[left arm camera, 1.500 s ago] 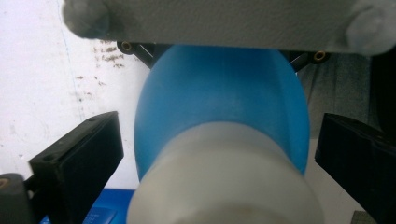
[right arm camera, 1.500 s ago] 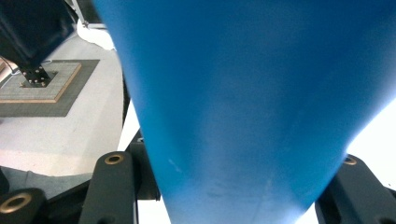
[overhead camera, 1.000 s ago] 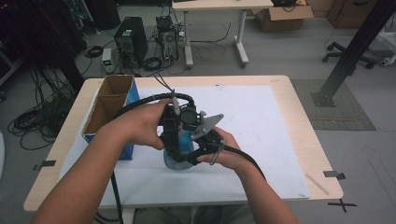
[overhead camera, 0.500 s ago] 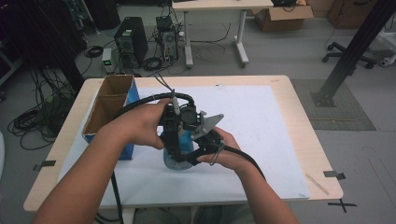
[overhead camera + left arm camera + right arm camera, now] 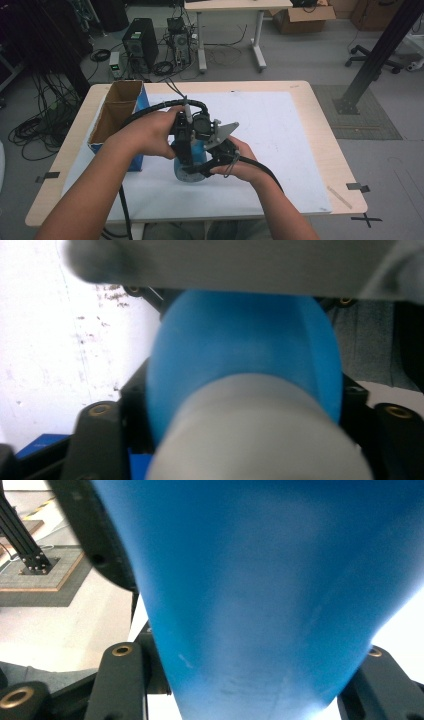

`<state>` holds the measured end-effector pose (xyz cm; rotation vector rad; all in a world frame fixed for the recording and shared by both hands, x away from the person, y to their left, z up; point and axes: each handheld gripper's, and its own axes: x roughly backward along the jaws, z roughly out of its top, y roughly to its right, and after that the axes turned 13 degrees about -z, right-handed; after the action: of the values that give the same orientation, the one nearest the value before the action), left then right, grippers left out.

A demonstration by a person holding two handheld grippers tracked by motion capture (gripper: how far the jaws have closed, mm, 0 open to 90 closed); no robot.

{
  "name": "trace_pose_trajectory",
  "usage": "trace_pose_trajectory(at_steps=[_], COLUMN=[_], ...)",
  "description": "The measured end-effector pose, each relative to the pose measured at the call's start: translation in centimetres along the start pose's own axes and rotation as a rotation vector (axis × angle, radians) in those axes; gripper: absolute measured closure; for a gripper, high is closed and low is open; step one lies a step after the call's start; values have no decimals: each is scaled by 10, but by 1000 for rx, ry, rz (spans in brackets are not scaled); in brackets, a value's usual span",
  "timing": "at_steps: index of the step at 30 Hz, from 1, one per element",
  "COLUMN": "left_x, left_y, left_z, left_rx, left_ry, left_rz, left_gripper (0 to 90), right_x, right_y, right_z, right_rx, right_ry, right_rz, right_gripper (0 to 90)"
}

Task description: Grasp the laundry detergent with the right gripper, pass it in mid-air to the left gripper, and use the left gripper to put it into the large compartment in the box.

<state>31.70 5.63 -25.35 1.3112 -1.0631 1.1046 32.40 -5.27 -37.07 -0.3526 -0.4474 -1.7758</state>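
At the near edge of the table (image 5: pixel 330 150), a person's two forearms meet over a white mat (image 5: pixel 280 130), each hand working a black gripper around a blue bottle (image 5: pixel 192 152). The right gripper (image 5: pixel 212 162), at about four o'clock from the bottle, holds its jaws clamped on the blue body, which bulges between them in the right gripper view (image 5: pixel 260 605). The left gripper (image 5: pixel 184 152), coming in from about ten o'clock, has just been closing its jaws and now grips the bottle's grey cap (image 5: pixel 255 435) end, with the blue body (image 5: pixel 240 345) rising beyond. The bottle sits near the mat's centre, slightly left. Farther off, at ten o'clock, an open cardboard box (image 5: pixel 115 112) stands by the table's left edge.
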Motion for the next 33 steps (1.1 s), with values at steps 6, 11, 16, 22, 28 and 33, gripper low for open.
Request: trace_pose_trajectory(at_steps=[6, 11, 16, 22, 28, 33], left_x=[0, 0, 0, 1, 1, 2], left_y=[1, 1, 0, -1, -2, -3], left_z=[3, 2, 4, 7, 10, 11], left_rx=[8, 7, 16, 17, 14, 15], left_ry=[-19, -13, -30, -39, -46, -42], left_rz=[4, 3, -6, 6, 5, 0], left_gripper=[380, 383, 386, 387, 387, 387], right_x=[0, 1, 0, 1, 7, 12], right_y=[-1, -1, -1, -1, 2, 4], right_z=[0, 1, 1, -1, -2, -7], right_rx=[-6, 0, 2, -15, -29, -52], right_ry=[-2, -8, -12, 10, 42, 29], right_rz=[5, 0, 4, -6, -19, -23], right_gripper=[447, 448, 445, 430, 379, 303])
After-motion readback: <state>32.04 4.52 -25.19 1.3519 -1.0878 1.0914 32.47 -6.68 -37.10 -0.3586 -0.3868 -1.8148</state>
